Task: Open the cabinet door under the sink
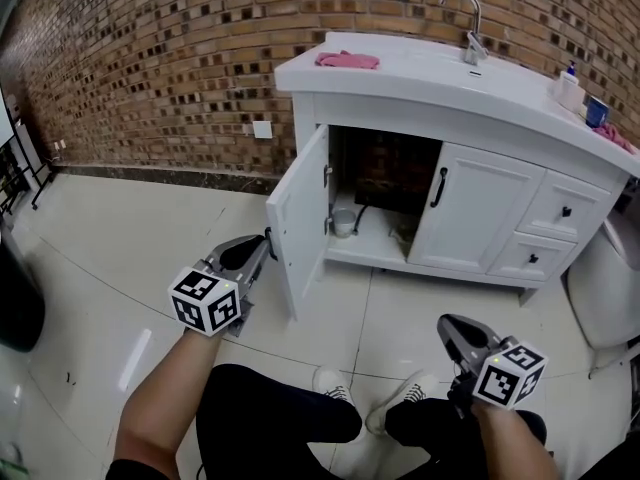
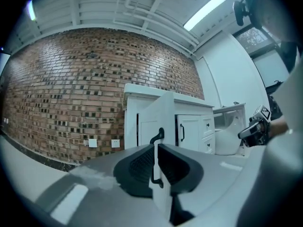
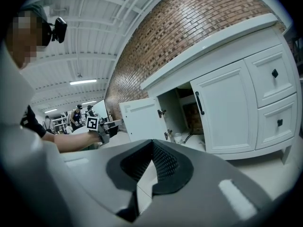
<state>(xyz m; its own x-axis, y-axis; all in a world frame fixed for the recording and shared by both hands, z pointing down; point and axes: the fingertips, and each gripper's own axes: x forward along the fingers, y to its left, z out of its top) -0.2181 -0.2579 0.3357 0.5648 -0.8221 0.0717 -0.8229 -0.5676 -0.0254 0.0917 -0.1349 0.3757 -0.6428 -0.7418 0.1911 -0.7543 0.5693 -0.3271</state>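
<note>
The white vanity cabinet (image 1: 400, 118) under the sink stands against the brick wall. Its left door (image 1: 300, 213) is swung wide open, and the dark inside shows. The right door (image 1: 475, 208) is closed. My left gripper (image 1: 262, 246) sits at the open door's outer edge. In the left gripper view its jaws (image 2: 155, 148) are drawn close on the black door handle (image 2: 157, 136). My right gripper (image 1: 447, 323) hangs low near the floor, apart from the cabinet. It is shut (image 3: 152, 143) with nothing in it.
A faucet (image 1: 470, 23), a pink cloth (image 1: 347, 60) and bottles (image 1: 570, 88) are on the countertop. Two drawers (image 1: 565, 211) lie right of the closed door. A metal cup (image 1: 343, 221) stands inside. A white toilet (image 1: 605, 288) is at far right; my shoes (image 1: 335, 383) are below.
</note>
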